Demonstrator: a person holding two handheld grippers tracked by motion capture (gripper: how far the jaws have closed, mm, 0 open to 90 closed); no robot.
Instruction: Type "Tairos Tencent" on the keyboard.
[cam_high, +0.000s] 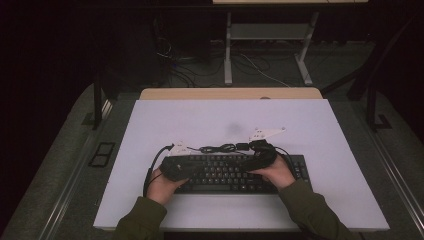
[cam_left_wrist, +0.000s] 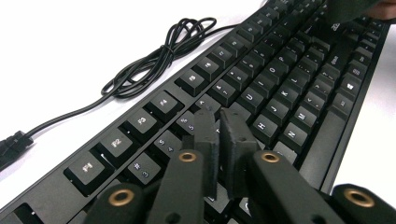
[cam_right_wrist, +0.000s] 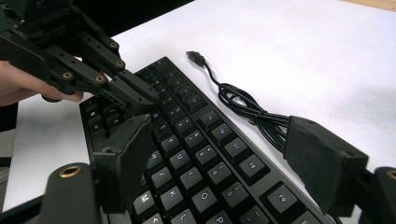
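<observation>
Black keyboard (cam_high: 235, 172) lies on white table (cam_high: 210, 125), near its front edge; bundled cable (cam_left_wrist: 161, 56) rests just behind it; right gripper (cam_right_wrist: 224, 154) hovers over keys, jaws spread wide, holding nothing; left gripper (cam_left_wrist: 219, 126) nearly closed, tips low above number row, contact unclear.

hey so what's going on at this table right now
A person sits at a white table holding a two-jaw gripper in each hand over a black keyboard. The left gripper has its jaws nearly together, tips down by the number and letter keys. The right gripper is wide open, hovering above the keys farther along. The keyboard's cable lies loosely coiled and unplugged on the table behind it. Nothing is gripped at this moment.
</observation>
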